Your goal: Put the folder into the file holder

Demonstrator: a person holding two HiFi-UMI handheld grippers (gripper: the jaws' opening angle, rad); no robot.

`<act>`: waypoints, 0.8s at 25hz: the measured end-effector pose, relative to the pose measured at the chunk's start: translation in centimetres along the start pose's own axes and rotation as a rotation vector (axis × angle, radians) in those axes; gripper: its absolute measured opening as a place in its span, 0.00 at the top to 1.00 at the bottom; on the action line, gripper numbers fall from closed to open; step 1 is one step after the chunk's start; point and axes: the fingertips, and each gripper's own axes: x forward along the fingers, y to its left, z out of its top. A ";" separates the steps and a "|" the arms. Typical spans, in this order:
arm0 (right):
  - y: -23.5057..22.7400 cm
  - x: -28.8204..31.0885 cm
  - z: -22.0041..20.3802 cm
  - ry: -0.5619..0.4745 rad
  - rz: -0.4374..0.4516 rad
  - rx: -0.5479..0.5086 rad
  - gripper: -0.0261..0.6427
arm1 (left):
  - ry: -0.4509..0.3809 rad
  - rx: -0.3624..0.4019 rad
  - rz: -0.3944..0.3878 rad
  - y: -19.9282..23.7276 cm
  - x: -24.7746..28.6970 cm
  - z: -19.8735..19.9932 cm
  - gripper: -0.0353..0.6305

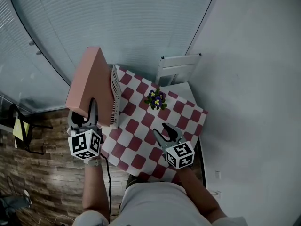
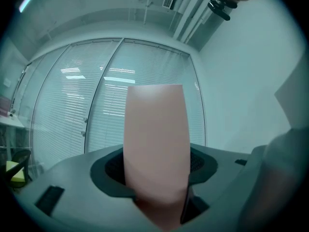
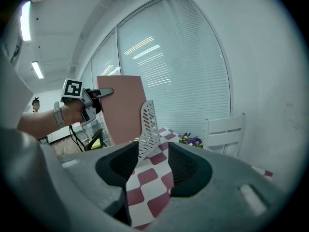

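A thick salmon-pink folder [image 1: 87,83] stands upright in the air at the table's left edge, with my left gripper [image 1: 91,113] shut on its lower end. In the left gripper view the folder [image 2: 155,144] fills the space between the jaws. Beside it on the right stands the white perforated file holder [image 1: 115,94] on the checked cloth, also seen in the right gripper view as the file holder [image 3: 148,128] with the folder [image 3: 122,110] just behind it. My right gripper [image 1: 165,133] hovers open over the cloth's near right part, nothing between its fingers.
A small pot of purple flowers [image 1: 156,99] sits near the middle back of the red-and-white checked table [image 1: 141,145]. A white chair [image 1: 178,68] stands behind the table by the wall. Blinds cover the window behind. Wood floor lies to the left.
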 end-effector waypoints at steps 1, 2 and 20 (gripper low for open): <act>-0.2 -0.1 -0.2 0.003 -0.008 0.005 0.69 | 0.002 0.002 -0.001 0.0 0.3 -0.3 0.53; -0.4 -0.2 -0.5 0.006 -0.015 0.011 0.69 | 0.003 0.005 -0.002 -0.1 0.6 -0.5 0.53; -1.3 -0.3 -2.9 0.056 -0.065 0.044 0.69 | 0.031 0.033 0.005 -0.7 2.9 -4.8 0.53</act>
